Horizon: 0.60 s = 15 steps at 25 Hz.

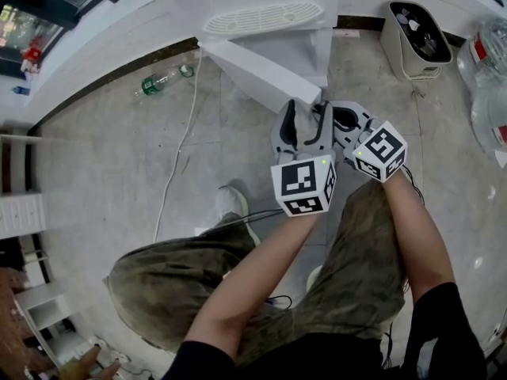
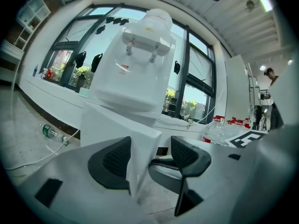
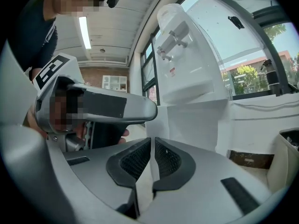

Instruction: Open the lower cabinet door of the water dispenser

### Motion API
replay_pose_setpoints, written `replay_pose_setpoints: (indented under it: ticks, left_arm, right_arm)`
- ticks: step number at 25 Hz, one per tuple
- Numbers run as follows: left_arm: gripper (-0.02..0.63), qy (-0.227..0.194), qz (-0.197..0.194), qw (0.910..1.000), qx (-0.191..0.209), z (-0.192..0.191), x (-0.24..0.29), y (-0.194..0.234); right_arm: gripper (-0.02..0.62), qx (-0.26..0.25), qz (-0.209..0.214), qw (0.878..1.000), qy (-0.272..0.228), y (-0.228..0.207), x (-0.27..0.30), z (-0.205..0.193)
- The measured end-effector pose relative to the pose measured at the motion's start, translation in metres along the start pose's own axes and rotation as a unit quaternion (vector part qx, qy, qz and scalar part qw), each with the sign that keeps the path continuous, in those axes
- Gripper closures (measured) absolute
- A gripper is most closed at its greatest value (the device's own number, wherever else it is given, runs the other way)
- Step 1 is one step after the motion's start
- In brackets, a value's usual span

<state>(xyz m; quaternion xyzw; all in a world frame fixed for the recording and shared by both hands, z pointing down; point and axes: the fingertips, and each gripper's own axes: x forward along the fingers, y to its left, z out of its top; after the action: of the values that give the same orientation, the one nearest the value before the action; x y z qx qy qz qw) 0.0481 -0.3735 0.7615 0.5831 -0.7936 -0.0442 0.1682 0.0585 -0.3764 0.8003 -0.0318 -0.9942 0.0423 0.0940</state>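
Observation:
The white water dispenser stands on the floor in front of me. Its lower cabinet door is swung outwards, its free edge towards both grippers. My left gripper is open, with the door's edge between its jaws; the panel lies by the left pad and stays clear of the right one. Close beside it on the right, my right gripper is shut on the thin white door edge, pads nearly together.
A green bottle and a white cable lie on the floor at the left. A white bin and large water jugs stand at the right. My knees are just below the grippers. A person stands far right.

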Motion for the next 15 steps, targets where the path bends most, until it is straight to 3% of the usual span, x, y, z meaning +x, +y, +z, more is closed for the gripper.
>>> replay_pose_setpoints:
  ticks: [4,8,15]
  left_arm:
    - [0.366,-0.002,0.026,0.9996,0.003,-0.003,-0.009,0.006]
    - [0.421,-0.009,0.051,0.9987,0.006,0.0,-0.017,0.018]
    - [0.363,-0.004,0.046,0.999,0.004,0.002,-0.015,0.027]
  right_arm:
    - [0.589,-0.013,0.015,1.0,0.008,0.009,0.002,0.0]
    - [0.592,-0.022,0.036,0.999,0.011,0.021,0.005,-0.001]
    - [0.594,-0.029,0.034,0.999,0.023,0.019,0.004,0.0]
